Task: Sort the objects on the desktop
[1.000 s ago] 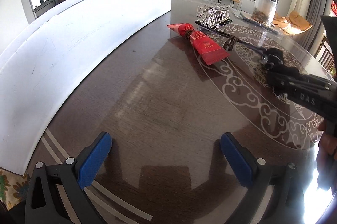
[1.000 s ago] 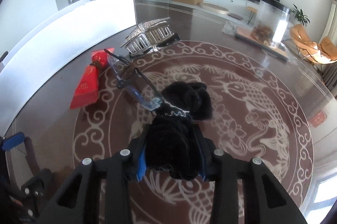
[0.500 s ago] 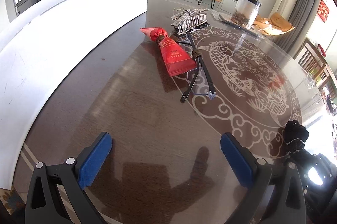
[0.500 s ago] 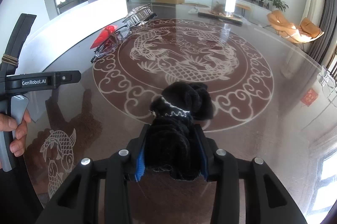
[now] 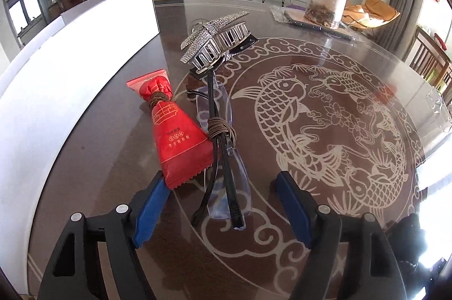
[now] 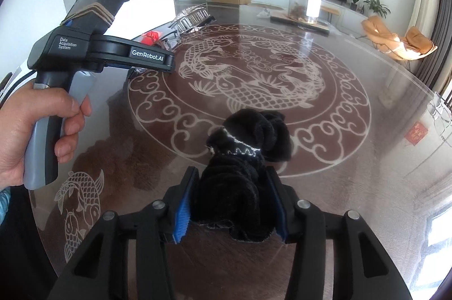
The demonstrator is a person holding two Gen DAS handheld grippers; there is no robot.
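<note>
While my left gripper (image 5: 220, 208), just narrowing, straddles the glasses (image 5: 223, 158) beside the red packet (image 5: 176, 136) untouched, my right gripper (image 6: 230, 204), just loosening, brackets the black sock (image 6: 240, 175).

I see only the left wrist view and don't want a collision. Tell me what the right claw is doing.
Observer: The right claw has a black fabric bundle between its blue pads. Its jaws have just been opening.
Operator: Say whether the bundle is lifted.
Observer: No, it looks to rest on the glass table, across the outer ring of the round fish pattern.
Operator: Report what is left of it.
Observer: A hand grips a grey handle up and to the left, apart from the bundle.
</note>
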